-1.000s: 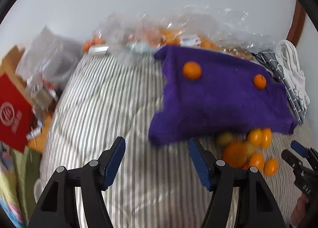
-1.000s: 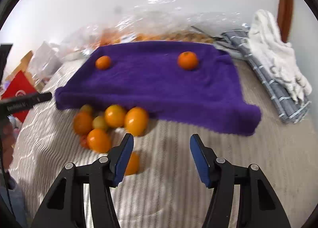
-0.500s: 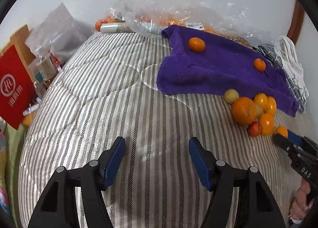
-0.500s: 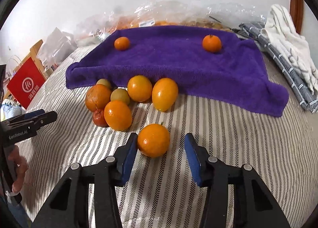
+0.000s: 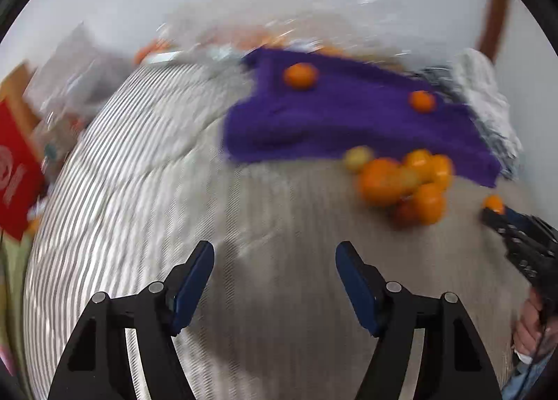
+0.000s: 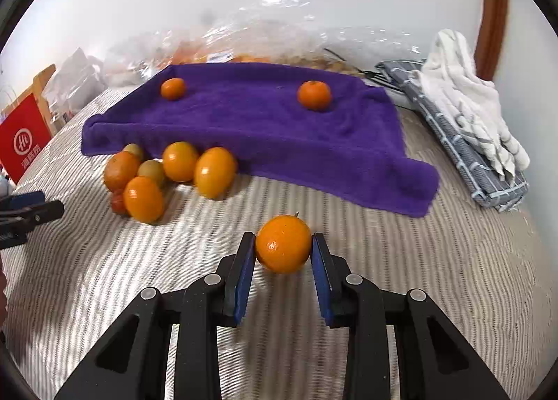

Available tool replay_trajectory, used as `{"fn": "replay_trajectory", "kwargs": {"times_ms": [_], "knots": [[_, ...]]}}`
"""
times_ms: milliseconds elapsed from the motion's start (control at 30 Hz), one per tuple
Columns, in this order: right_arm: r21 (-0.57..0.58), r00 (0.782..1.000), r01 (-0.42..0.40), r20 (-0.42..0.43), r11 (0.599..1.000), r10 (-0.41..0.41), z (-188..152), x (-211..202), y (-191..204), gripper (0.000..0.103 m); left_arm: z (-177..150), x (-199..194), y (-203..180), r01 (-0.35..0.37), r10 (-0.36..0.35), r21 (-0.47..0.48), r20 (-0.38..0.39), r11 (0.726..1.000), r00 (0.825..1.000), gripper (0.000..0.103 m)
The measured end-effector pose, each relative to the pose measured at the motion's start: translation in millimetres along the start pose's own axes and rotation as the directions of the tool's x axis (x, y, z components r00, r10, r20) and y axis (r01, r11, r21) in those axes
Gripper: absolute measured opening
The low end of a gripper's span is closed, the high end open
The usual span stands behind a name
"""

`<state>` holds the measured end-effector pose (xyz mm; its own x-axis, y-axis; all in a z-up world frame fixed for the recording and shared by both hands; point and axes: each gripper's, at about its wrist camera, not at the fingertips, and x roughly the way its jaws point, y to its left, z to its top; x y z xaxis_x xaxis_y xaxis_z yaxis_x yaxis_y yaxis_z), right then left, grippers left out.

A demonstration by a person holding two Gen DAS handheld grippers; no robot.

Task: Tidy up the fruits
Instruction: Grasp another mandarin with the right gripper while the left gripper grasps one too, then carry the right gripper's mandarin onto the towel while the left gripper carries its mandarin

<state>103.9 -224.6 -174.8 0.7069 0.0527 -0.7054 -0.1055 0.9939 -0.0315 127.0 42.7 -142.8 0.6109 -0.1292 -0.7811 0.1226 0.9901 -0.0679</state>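
Right gripper (image 6: 283, 253) was clamped on lone orange (image 6: 283, 243), jaws having just been closing, fruit resting near on striped bedcover (image 6: 418, 278). Left gripper (image 5: 274, 281) was held spread, nothing between pads, jaws having just been opening. Purple towel (image 6: 261, 128) lay beyond, fruit pile (image 6: 164, 176) far left. Risk judged: round, glossy skin could be squeezed out forward if pinched off-centre; soft bedding could let it roll.

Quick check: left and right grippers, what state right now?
Left gripper: open, empty.
Right gripper: just closing, pads on an orange.
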Motion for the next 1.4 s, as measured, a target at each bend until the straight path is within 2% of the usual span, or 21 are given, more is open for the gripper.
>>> {"fn": "replay_trajectory", "kwargs": {"times_ms": [67, 133, 333, 467, 600, 700, 900, 1033, 1200, 1300, 1400], "knots": [[0.016, 1.0, -0.003, 0.01, 1.0, 0.003, -1, -1, -9, 0.032, 11, -4, -20, 0.059, -0.062, 0.067, 0.038, 0.996, 0.997, 0.07], [0.046, 0.999, -0.036, 0.011, 0.998, 0.035, -1, 0, -17, 0.032, 24, 0, -32, 0.123, -0.126, 0.058, 0.038, 0.991, 0.991, 0.07], [0.067, 0.998, -0.065, -0.019, 0.996, 0.066, 1, 9, -22, 0.032, 31, 21, -39, 0.174, -0.174, 0.011, 0.013, 0.985, 0.985, 0.068], [0.078, 0.997, -0.066, -0.019, 0.995, 0.068, 1, 10, -24, 0.032, 31, 39, -41, 0.215, -0.215, -0.016, -0.022, 0.976, 0.976, 0.057], [0.103, 0.997, -0.071, -0.031, 0.992, 0.074, 0, 13, -28, 0.032, 28, 45, -37, 0.288, -0.288, -0.035, 0.004, 0.957, 0.958, 0.046], [0.119, 0.995, -0.091, -0.019, 0.989, 0.094, -2, 11, -31, 0.032, 26, 40, -39, 0.299, -0.299, -0.005, 0.014, 0.954, 0.954, 0.038], [0.099, 0.993, -0.111, -0.022, 0.989, 0.113, -2, 11, -26, 0.032, 22, 36, -31, 0.327, -0.326, -0.043, 0.035, 0.944, 0.945, 0.038], [0.094, 0.995, -0.091, -0.031, 0.991, 0.094, -2, 13, -24, 0.032, 24, 27, -27, 0.263, -0.259, -0.041, 0.09, 0.964, 0.962, 0.038], [0.111, 0.995, -0.088, -0.032, 0.99, 0.092, -2, 14, -26, 0.032, 26, 16, -22, 0.227, -0.218, -0.048, 0.145, 0.973, 0.965, 0.038], [0.115, 0.996, -0.078, -0.036, 0.99, 0.083, -2, 15, -26, 0.032, 26, 20, -21, 0.166, -0.159, -0.043, 0.128, 0.985, 0.979, 0.038], [0.111, 0.996, -0.072, -0.038, 0.991, 0.077, -2, 16, -26, 0.032, 26, 28, -18, 0.156, -0.151, -0.054, 0.086, 0.986, 0.985, 0.038]]}}
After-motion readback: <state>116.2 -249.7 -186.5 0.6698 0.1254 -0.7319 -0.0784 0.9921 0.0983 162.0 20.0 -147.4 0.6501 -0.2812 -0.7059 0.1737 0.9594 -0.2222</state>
